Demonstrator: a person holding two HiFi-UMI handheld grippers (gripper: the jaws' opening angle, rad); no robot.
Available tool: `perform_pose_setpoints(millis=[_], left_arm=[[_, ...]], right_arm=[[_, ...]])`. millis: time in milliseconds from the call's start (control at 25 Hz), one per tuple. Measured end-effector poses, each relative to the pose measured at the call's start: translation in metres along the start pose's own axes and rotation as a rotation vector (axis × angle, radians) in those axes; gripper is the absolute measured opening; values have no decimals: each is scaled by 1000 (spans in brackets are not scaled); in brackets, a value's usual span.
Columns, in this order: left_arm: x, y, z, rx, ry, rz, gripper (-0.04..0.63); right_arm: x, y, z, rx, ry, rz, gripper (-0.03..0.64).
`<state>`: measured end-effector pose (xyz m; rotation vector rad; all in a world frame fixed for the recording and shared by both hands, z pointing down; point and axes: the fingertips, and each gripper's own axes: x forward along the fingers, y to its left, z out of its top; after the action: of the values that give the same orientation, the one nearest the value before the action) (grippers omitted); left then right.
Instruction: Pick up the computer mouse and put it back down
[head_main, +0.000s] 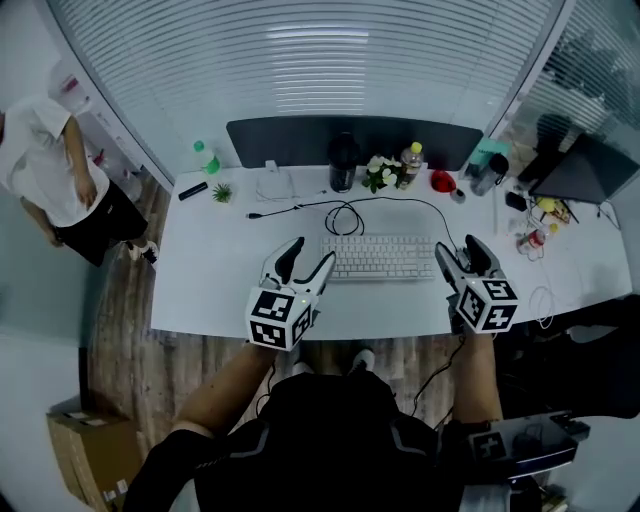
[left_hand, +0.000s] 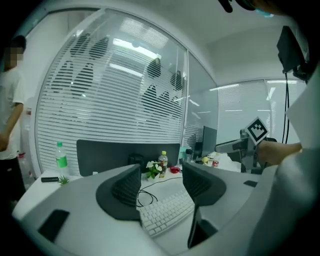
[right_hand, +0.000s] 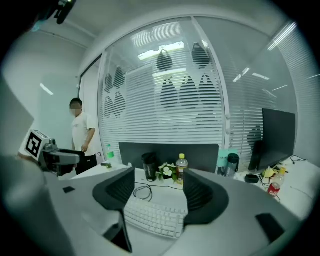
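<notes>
Computer mouse is not showing in any view, so I cannot tell where it is lying. Both grippers are hovering over the near edge of the desk (head_main: 220, 285), the left gripper (head_main: 312, 252) and the right gripper (head_main: 458, 246) flanking the keyboard (head_main: 378, 257). All 4 jaws are standing wide apart, holding nothing. Judging by this, the mouse is either not yet lifted or already set back down
</notes>
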<state>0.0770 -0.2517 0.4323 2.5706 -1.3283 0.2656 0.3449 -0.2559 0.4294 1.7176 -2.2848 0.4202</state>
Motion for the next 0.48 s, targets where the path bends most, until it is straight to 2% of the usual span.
perform_pose_setpoints(millis=[280, 480], left_arm=[[-51, 36, 34, 23, -83, -15, 263], [-76, 50, 48, 25, -120, 8, 235]], right_arm=[[-20, 82, 41, -22, -81, 68, 268], [-32, 118, 56, -36, -128, 112, 232]])
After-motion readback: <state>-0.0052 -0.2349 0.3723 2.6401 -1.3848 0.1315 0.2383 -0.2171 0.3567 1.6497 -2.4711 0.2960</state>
